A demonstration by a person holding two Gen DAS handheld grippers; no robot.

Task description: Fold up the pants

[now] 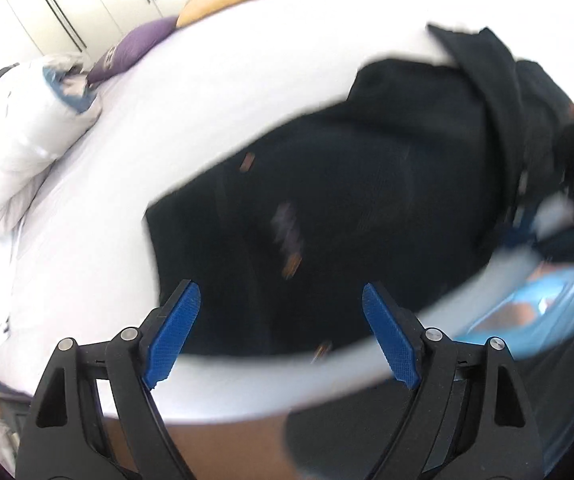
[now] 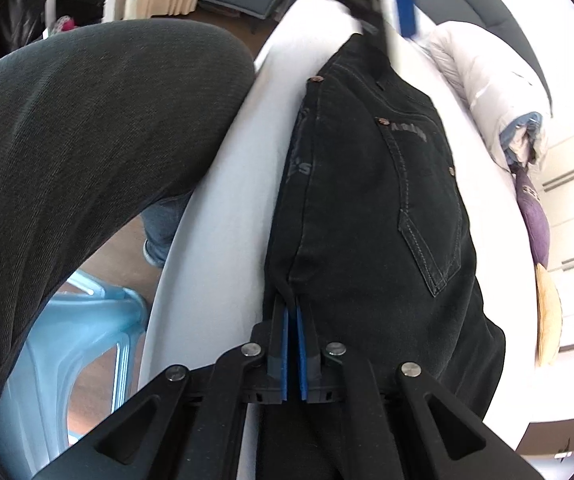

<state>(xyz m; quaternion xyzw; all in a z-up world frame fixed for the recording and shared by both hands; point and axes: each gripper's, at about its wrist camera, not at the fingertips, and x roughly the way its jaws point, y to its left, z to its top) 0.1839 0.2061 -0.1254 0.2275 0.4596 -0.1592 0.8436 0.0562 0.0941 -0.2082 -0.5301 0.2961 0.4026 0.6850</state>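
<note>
Left claw spread, gripping nothing, over black pants on white bed | right claw pinching pants edge near the crotch seam — likely folded lengthwise, leg on leg | cross-folds apparently still to do

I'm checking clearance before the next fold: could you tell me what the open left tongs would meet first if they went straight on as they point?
Most likely the black pants on the white bed: dark denim fills the view between the left tongs. The picture is blurred, so depth is uncertain.
</note>
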